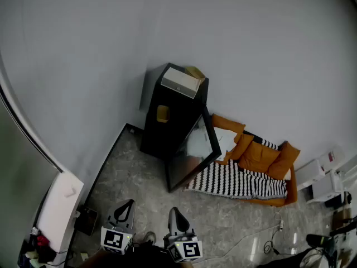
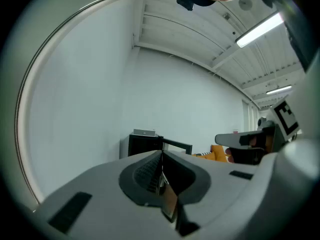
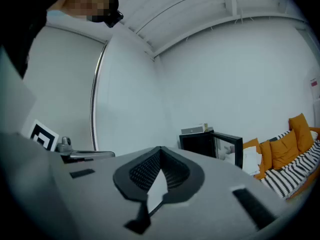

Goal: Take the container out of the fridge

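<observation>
1. Head view: the black fridge (image 1: pixel 152 133) stood against the wall with its door (image 1: pixel 192 152) swung wide open toward the orange sofa (image 1: pixel 262 156). A white box (image 1: pixel 179 81) lay on top. The yellow container (image 1: pixel 162 114) sat on an upper shelf inside, close to the open front. The left gripper (image 1: pixel 127 203) and right gripper (image 1: pixel 173 211) were low in frame, well apart from the fridge.
   - Handling, just my guess: it looked small and squat, probably rigid plastic, light and maybe a bit slick. I'd pinch across its side walls or under a rim, not by the lid.
   - Orientation: it seemed to sit upright with a flat face toward the opening. It was too small to call a long axis, and looked about as tall as wide.

2. Left gripper view: the left gripper (image 2: pixel 161 156) had its jaws pressed together with nothing between them. The fridge (image 2: pixel 144 143) was far off beyond the tips. I couldn't see the container from here.

3. Right gripper view: the right gripper (image 3: pixel 160 151) was the same, jaws closed tight and empty. The fridge (image 3: pixel 197 140) sat off to the right of the tips with its door (image 3: pixel 231 148) open. The inside was too dark to pick out the container.
</observation>
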A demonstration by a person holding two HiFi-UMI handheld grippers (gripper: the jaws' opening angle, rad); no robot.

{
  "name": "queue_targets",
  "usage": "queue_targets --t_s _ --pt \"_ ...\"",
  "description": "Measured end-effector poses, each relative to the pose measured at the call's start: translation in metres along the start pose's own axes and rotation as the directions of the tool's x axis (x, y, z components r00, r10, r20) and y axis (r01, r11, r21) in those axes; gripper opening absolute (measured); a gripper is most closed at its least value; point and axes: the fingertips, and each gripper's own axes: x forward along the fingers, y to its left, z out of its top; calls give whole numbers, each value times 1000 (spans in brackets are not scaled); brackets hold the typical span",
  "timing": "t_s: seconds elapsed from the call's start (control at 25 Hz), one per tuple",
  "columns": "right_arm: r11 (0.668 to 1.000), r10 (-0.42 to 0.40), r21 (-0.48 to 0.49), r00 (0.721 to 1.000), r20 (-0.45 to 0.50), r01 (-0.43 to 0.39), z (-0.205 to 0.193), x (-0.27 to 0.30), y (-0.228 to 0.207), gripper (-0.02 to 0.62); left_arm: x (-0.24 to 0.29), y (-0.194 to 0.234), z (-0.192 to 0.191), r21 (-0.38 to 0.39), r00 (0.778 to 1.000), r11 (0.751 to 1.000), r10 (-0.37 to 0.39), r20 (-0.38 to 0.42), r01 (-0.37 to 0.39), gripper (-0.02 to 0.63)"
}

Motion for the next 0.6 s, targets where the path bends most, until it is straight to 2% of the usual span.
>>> queue_targets --t_s 0.12,0.32,0.6 --pt "1000 3 3 1000 6 -3 0 0 1 -5 0 4 -3 16 1000 1000 17 9 -17 5" --pt "999 20 35 997 69 -23 7 -1 5 -5 -3 4 -4 16 1000 1000 22 20 -23 5" --pt "999 6 39 999 43 -8 4 -3 11 -5 -12 9 -3 3 1000 1000 26 15 -26 5"
